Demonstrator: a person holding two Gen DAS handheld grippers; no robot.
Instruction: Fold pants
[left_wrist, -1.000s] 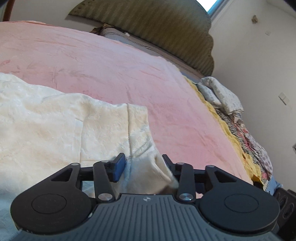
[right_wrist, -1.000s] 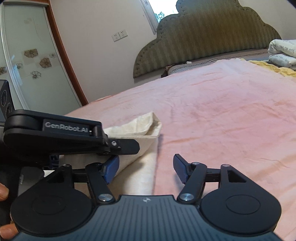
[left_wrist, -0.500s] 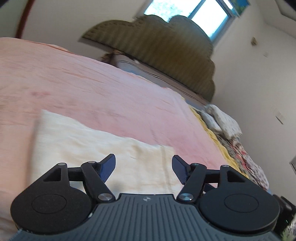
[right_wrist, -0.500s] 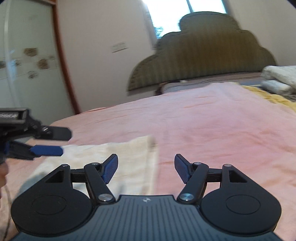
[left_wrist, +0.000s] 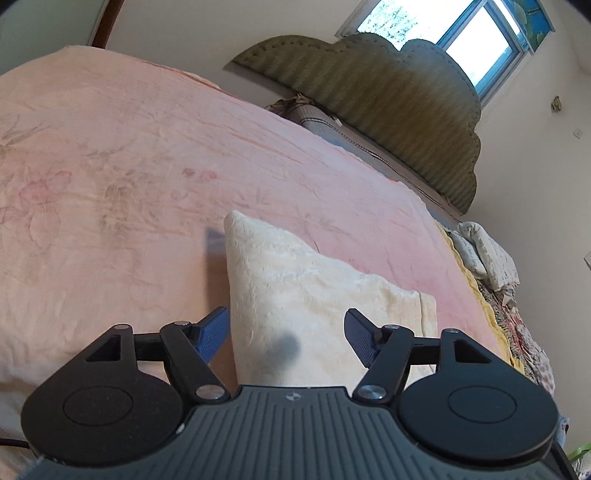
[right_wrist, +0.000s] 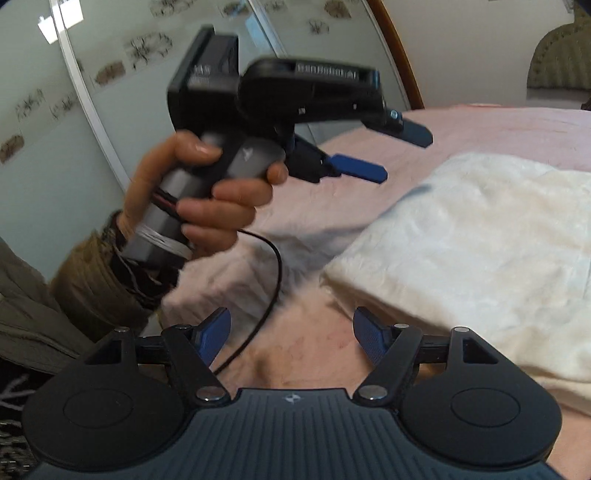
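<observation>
The cream, plush-textured folded pants lie in a flat rectangle on the pink floral velvety bed cover. Both the left gripper and the right gripper have fingers apart, just opened wider, nothing between them. Only the right wrist view shows the hand gripping the left gripper's grey handle.

Pants: folded, lying flat on the bedspread, near its front edge.
Left gripper: above the pants' near end, its 2 fingers apart, clear of the cloth.
Right gripper: over bare bedspread, left of and in front of the pants in its own view.
Headboard: behind the bed, against the wall.
Window: above the headboard.
Bedding pile: at the bed's right side, near the headboard.
Left hand: holds its tool off the bed's left side.
</observation>
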